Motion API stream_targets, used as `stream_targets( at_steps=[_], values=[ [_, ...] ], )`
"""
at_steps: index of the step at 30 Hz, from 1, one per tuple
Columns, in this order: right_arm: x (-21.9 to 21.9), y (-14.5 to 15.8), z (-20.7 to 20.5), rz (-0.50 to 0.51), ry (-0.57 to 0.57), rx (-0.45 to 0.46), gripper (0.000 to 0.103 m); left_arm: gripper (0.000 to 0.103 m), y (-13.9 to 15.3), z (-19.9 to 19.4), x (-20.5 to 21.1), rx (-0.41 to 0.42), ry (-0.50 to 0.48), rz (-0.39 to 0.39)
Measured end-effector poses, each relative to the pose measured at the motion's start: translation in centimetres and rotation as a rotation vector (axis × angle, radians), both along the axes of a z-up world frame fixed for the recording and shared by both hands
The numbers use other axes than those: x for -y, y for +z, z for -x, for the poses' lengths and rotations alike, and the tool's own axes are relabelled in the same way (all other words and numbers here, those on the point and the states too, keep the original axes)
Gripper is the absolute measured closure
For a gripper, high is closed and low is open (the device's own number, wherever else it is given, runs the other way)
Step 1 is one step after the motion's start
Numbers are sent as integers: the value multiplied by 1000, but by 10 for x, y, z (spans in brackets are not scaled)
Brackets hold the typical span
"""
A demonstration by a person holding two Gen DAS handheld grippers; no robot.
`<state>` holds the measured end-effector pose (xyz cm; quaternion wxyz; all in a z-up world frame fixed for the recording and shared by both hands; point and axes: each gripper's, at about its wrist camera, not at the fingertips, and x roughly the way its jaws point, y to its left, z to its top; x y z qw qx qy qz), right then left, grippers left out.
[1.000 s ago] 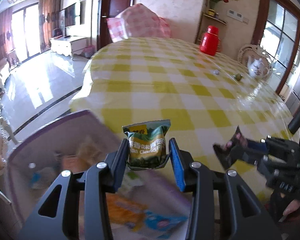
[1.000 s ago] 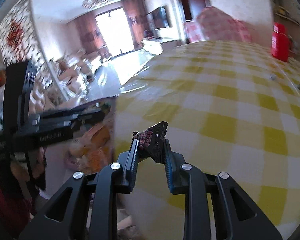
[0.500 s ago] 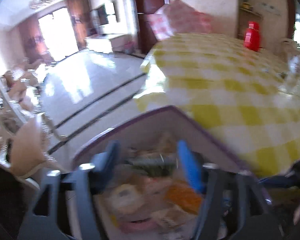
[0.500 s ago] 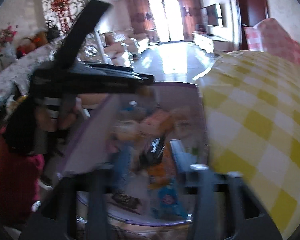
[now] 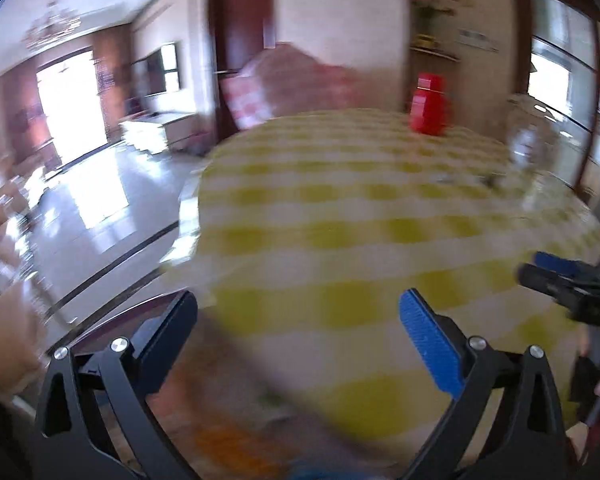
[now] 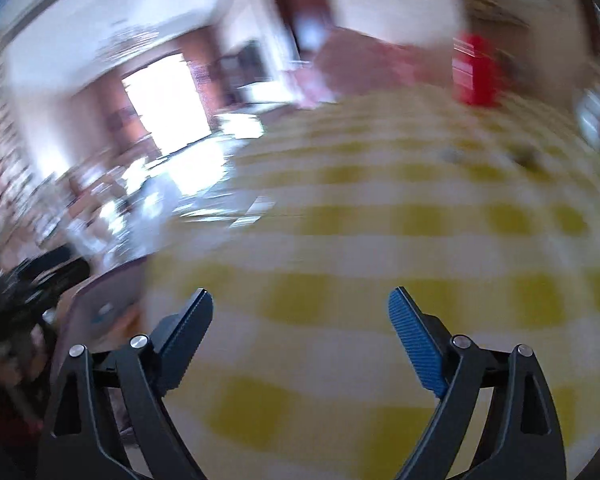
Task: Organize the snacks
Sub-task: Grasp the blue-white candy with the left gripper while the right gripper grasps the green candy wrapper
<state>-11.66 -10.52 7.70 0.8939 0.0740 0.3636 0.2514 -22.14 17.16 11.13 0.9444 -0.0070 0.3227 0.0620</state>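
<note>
- Your left tongs (image 5: pixel 298 320) are spread wide with nothing between the fingers; the blue pad (image 5: pixel 430 344) on the right-hand finger is bare.
- Your right tongs (image 6: pixel 300 320) are likewise spread wide and carry nothing.
- Both views are heavily motion-blurred, so fine detail is lost.
- Both pairs of tongs sit over the near edge of the counter (image 5: pixel 380 216), which is covered in a yellow-and-white checked cloth.
- Snacks: only blurred orange and blue patches (image 5: pixel 236 448) show low in the left view, below and between the left tongs, beside the counter edge. You cannot tell individual packets.
- A purple-rimmed bin (image 6: pixel 100 304) shows at the left of the right view, just beside the counter edge; its contents are too blurred to read.
- The right tongs also appear at the right edge of the left view, over the counter.
- A red thermos (image 5: pixel 428 106) stands at the far side of the counter, well apart from both tongs.
</note>
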Motion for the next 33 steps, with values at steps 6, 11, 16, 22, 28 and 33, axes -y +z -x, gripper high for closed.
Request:
stream_targets(
  at_steps=[6, 11, 16, 22, 28, 33],
  values=[
    [93, -20, -41, -16, -215, -27, 16, 2, -5, -95, 108, -32, -203, 77],
    [141, -38, -92, -1, -347, -98, 16, 2, -40, -190, 152, -41, -138, 220],
    [156, -43, -146, 15, -404, -101, 16, 2, -66, -270, 175, -33, -28, 278],
    [144, -49, -235, 46, -444, -120, 16, 2, -57, -321, 183, 59, -4, 283],
    [122, -52, -315, 121, -453, -115, 16, 2, -69, -336, 163, 4, 15, 319],
    [105, -64, -360, 232, -467, -187, 21, 2, -67, -333, 150, 13, 27, 343]
  ],
)
